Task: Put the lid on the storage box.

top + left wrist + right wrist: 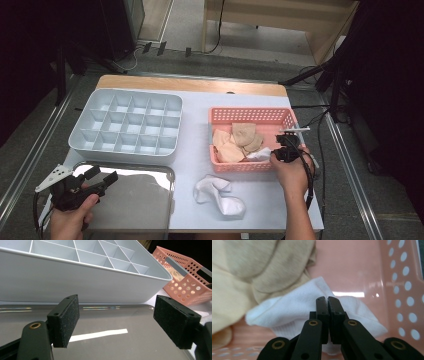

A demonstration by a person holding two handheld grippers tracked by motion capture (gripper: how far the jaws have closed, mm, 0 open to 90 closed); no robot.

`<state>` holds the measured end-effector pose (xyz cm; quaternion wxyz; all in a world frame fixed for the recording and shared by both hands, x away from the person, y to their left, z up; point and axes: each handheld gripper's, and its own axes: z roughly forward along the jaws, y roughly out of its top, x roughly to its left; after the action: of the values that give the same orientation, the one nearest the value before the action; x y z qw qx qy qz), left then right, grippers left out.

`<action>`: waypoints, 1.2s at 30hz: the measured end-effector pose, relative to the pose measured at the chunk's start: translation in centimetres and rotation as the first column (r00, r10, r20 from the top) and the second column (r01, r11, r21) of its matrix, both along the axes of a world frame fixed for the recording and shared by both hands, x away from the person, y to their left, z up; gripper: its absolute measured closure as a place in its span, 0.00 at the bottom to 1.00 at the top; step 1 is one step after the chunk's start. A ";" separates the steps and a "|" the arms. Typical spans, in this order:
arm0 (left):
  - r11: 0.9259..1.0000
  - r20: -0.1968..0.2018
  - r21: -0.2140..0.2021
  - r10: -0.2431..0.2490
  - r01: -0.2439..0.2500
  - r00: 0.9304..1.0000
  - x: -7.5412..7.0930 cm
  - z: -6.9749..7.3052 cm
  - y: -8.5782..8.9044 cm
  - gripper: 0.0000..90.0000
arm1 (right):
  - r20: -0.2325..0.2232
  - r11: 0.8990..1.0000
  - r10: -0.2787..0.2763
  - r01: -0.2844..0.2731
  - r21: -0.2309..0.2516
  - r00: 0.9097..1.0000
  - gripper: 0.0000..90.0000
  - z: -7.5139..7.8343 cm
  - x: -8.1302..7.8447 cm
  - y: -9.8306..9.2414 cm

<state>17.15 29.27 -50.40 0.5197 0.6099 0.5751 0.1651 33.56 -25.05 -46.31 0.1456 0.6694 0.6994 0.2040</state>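
Observation:
A pink perforated basket (pixel 250 115) holds beige socks (pixel 242 135) and a white sock (pixel 260 154) at its front right corner. My right gripper (pixel 274 153) reaches into that corner. In the right gripper view its jaws (pixel 327 298) are pressed together, pinching the white sock (pixel 294 307), with the beige socks (pixel 249 277) to the left. Another white sock (pixel 220 195) lies crumpled on the table in front of the basket. My left gripper (pixel 103 175) hovers open over a shiny metal tray (pixel 135 200), nothing between its pads (pixel 65 320).
A grey tray of several square compartments (pixel 125 150) stands at the back left, just beyond the metal tray (pixel 112 345); its front wall (pixel 75 282) faces the left gripper. The basket (pixel 185 287) is off to its right. The table's wooden far edge (pixel 190 84) runs behind.

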 end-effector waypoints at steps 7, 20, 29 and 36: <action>1.000 -0.002 -0.006 0.001 -0.001 1.000 0.0 0.0 0.0 0.24 | 0.218 0.993 -0.008 -0.017 0.113 0.976 1.00 0.9 -1.2 -0.3; 1.000 -0.003 0.004 0.000 0.000 1.000 0.0 -0.2 -0.2 0.24 | 0.537 0.955 0.054 -0.201 0.220 0.842 1.00 5.0 -3.2 1.6; 1.000 -0.007 0.001 -0.001 0.001 1.000 0.1 -0.3 -0.2 0.24 | 0.429 0.969 0.052 -0.149 0.195 0.902 1.00 2.5 -1.7 2.8; 1.000 -0.010 0.000 0.004 -0.004 1.000 0.2 -0.4 0.0 0.24 | 0.320 0.962 0.036 -0.119 0.246 0.947 0.78 0.0 -1.1 2.9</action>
<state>17.33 29.32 -50.78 0.5164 0.6095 0.5790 0.1631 32.47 -22.16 -46.32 0.1565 0.6137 0.6602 0.4038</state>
